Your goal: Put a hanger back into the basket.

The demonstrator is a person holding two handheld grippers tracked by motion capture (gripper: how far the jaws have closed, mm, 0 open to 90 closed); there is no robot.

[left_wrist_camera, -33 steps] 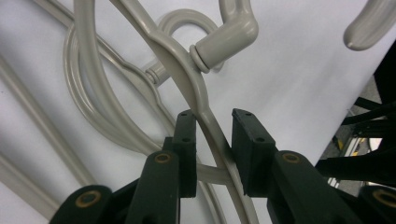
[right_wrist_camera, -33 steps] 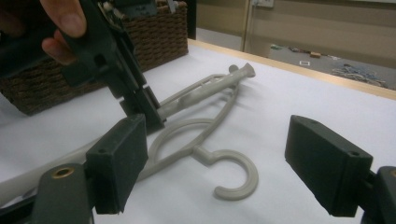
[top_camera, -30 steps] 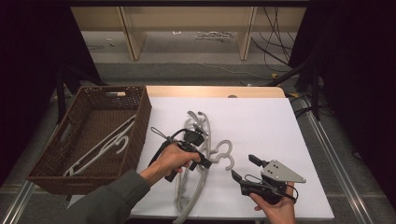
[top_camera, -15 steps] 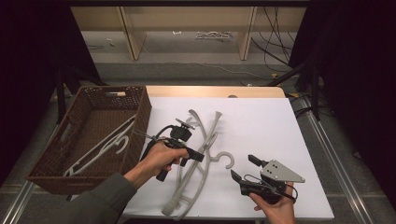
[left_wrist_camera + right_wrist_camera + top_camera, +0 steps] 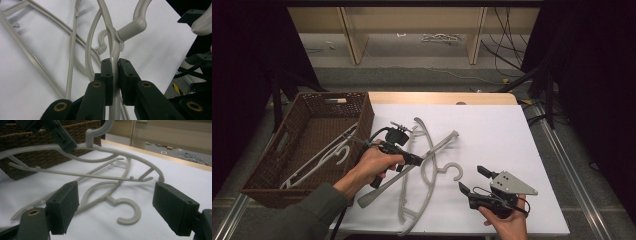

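L tongs (image 5: 416,160) are clamped on the grey hanger (image 5: 409,172) mid-shoulder, jaws just closed; its long axis runs diagonally over the table (image 5: 512,135), basket (image 5: 317,107) directly to its left. R tongs (image 5: 472,181) gape wide, idle nr the 2nd hanger's hook (image 5: 453,171).

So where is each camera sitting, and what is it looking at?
High view: sits above the table's near side, looking forward and down; both forearms, left gripper and right gripper show.
Left gripper view: rides the left gripper, looking along its jaws shut on the held hanger.
Right gripper view: rides the right gripper, jaws open, facing the basket.
Shared: all see the held hanger.
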